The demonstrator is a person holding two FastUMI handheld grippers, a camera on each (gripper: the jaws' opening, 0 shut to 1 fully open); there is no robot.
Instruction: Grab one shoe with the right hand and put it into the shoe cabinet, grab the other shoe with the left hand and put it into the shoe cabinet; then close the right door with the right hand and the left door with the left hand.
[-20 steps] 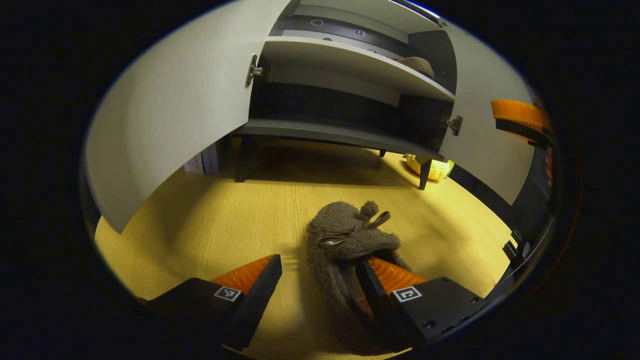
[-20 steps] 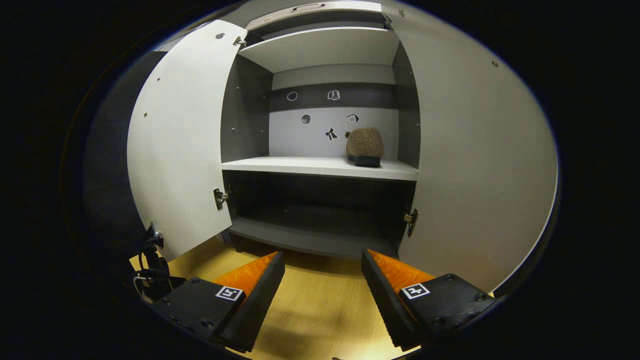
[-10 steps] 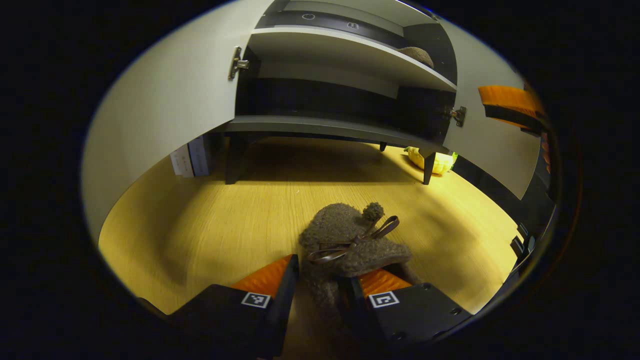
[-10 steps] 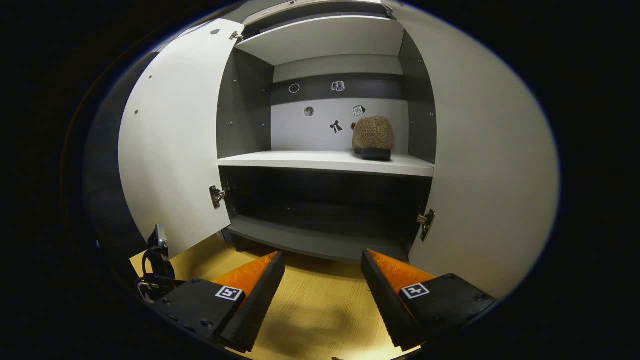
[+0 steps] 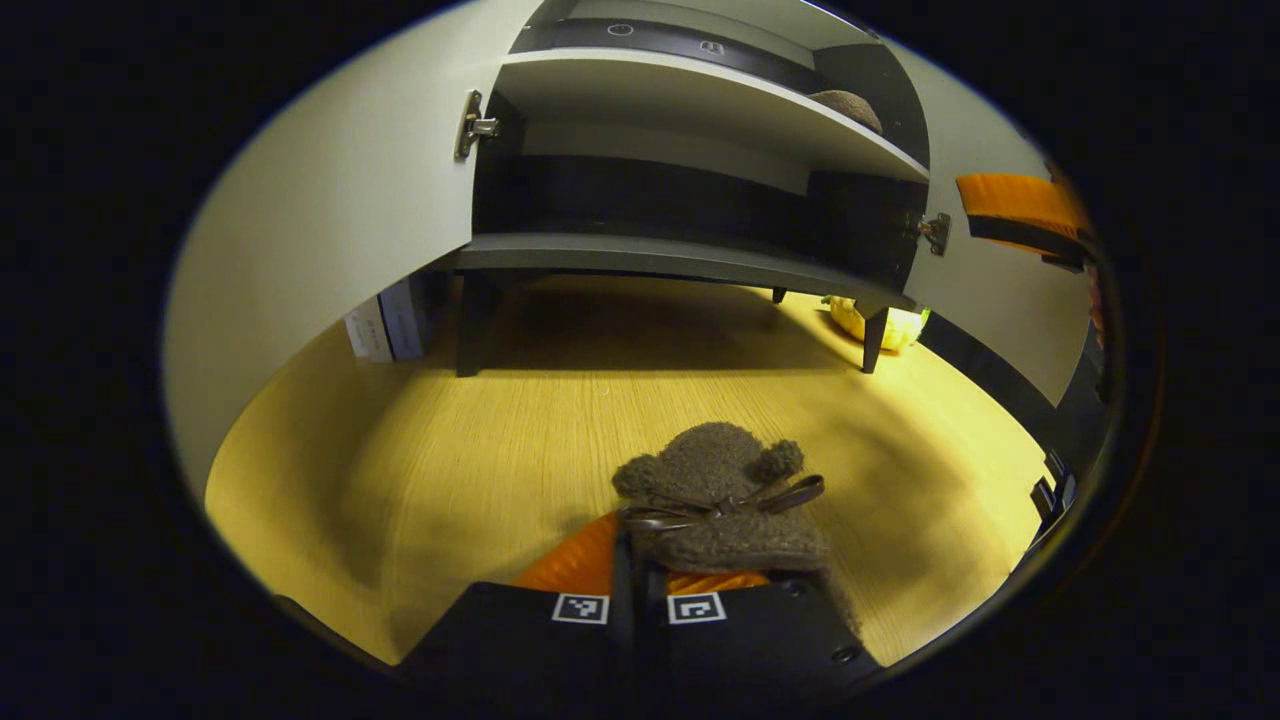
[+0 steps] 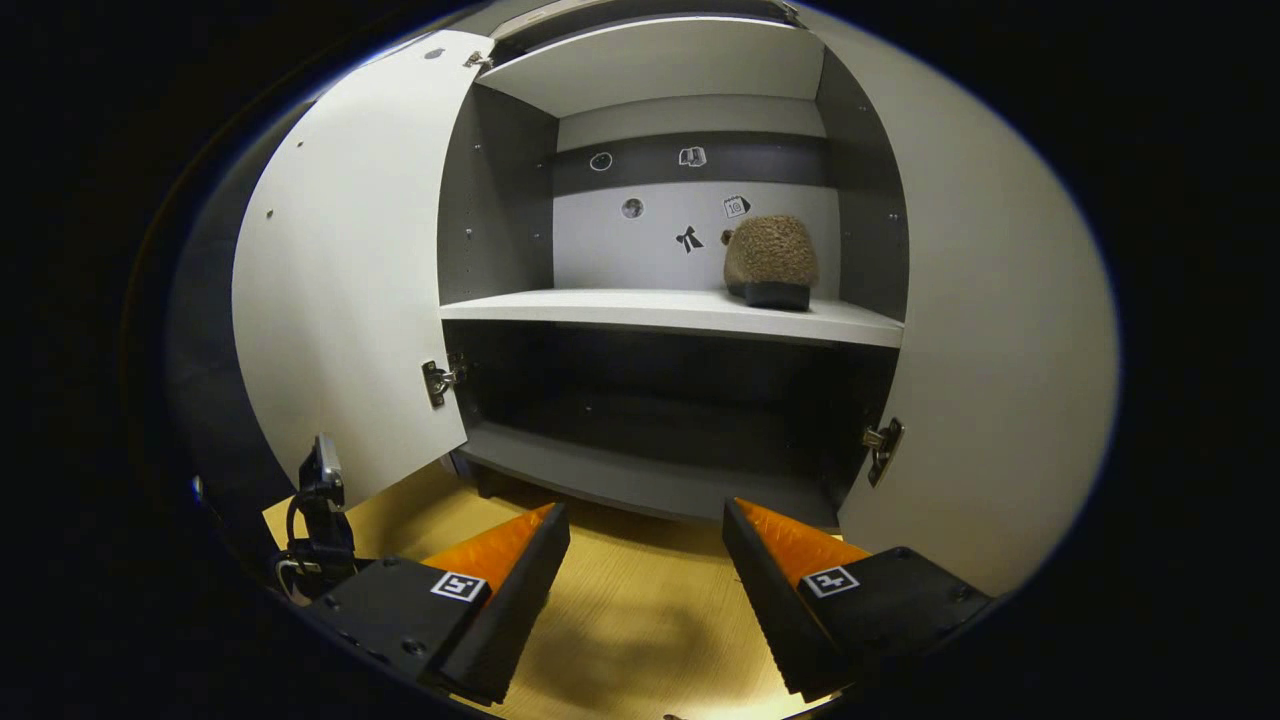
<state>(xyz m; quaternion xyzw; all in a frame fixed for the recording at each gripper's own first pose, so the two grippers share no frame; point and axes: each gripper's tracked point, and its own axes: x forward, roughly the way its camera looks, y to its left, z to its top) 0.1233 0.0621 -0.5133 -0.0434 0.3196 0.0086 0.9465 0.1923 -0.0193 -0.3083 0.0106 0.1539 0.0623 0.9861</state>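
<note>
A fuzzy brown shoe (image 5: 715,490) with a thin bow lies low over the wooden floor (image 5: 420,450), toe pointing at the cabinet. My left gripper (image 5: 640,572) is shut on its near rim, fingers almost touching. The matching shoe (image 6: 770,262) stands on the right end of the cabinet's middle shelf (image 6: 640,308); its top also peeks over that shelf (image 5: 700,100) as a brown mound (image 5: 848,102). My right gripper (image 6: 645,560) hangs open and empty in front of the lower compartment. It also appears at the right edge of the left gripper view (image 5: 1020,205).
Both cabinet doors stand wide open, the left door (image 6: 350,280) and the right door (image 6: 1000,330). A yellow object (image 5: 875,322) lies on the floor by the cabinet's right leg. Flat boxes (image 5: 385,325) lean near its left leg. A dark cabled device (image 6: 320,500) sits low left.
My left gripper closed from wide open onto the shoe's rim and the shoe shifted slightly with it. The right gripper drifted a little left, staying open.
</note>
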